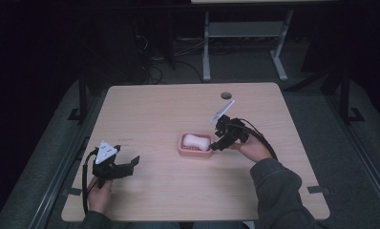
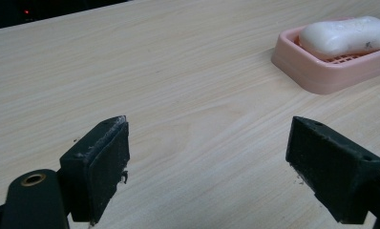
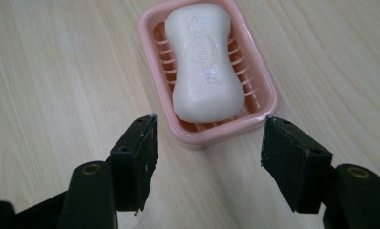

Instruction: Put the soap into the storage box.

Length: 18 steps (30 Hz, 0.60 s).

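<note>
The setting looked like a lab or recording room rather than a home. A plain light-wood table [image 1: 154, 109] with a cable grommet hole [image 1: 226, 95] stood on grey carpet [image 1: 312, 109] in a darkened space. Behind it were the white metal legs of another desk [image 1: 206, 52], with loose cables [image 1: 152, 67] on the floor. Tape marks [image 1: 318, 189] sat at the table's edges.

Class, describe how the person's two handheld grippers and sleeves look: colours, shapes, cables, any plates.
Both the left gripper and the right gripper are black, each with two blocky jaws with flat dark pads and brass-coloured holes. Each carries a pale grey three-cornered plate on top and trails black cables. The sleeves are dark grey.
</note>
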Motion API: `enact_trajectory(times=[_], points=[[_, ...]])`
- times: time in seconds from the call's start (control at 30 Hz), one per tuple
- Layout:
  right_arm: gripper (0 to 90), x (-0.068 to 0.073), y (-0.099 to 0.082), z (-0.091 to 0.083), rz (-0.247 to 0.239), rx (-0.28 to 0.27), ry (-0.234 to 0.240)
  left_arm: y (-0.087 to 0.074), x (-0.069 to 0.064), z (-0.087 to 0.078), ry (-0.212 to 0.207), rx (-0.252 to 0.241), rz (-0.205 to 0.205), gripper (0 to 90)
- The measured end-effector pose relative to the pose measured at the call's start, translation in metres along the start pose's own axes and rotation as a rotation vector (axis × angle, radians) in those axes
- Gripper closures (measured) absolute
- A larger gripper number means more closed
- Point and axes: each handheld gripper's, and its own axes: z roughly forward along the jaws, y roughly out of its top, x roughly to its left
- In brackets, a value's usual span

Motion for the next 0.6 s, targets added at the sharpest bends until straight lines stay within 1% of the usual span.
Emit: enact_trajectory(times=[0.17,0.3,0.33,0.4,0.43,0.57,0.6], points=[[36.2,0.001,-0.007,-0.004,0.012,-0.020,-0.002,0.000,0.000,0.000,0.000,0.001,0.000,14.4],[35.6,0.002,-0.013,-0.004,0.017,-0.018,-0.002,0.000,0.000,0.000,0.001,0.001,0.001,14.4],[35.1,0.003,-0.015,-0.004,0.030,-0.014,0.001,0.000,0.000,0.000,0.000,0.001,0.000,14.4],[35.2,0.002,-0.019,-0.005,0.026,-0.020,-0.004,0.000,0.000,0.000,0.001,0.001,0.000,14.4],[35.2,0.003,-0.020,-0.006,0.039,-0.022,0.001,0.000,0.000,0.000,0.001,0.002,0.001,14.4],[35.2,0.003,-0.028,-0.009,0.045,-0.041,-0.002,0.000,0.000,0.000,0.001,0.002,0.002,14.4],[35.0,0.003,-0.029,-0.009,0.048,-0.037,-0.002,0.000,0.000,0.000,0.001,0.001,0.001,14.4]])
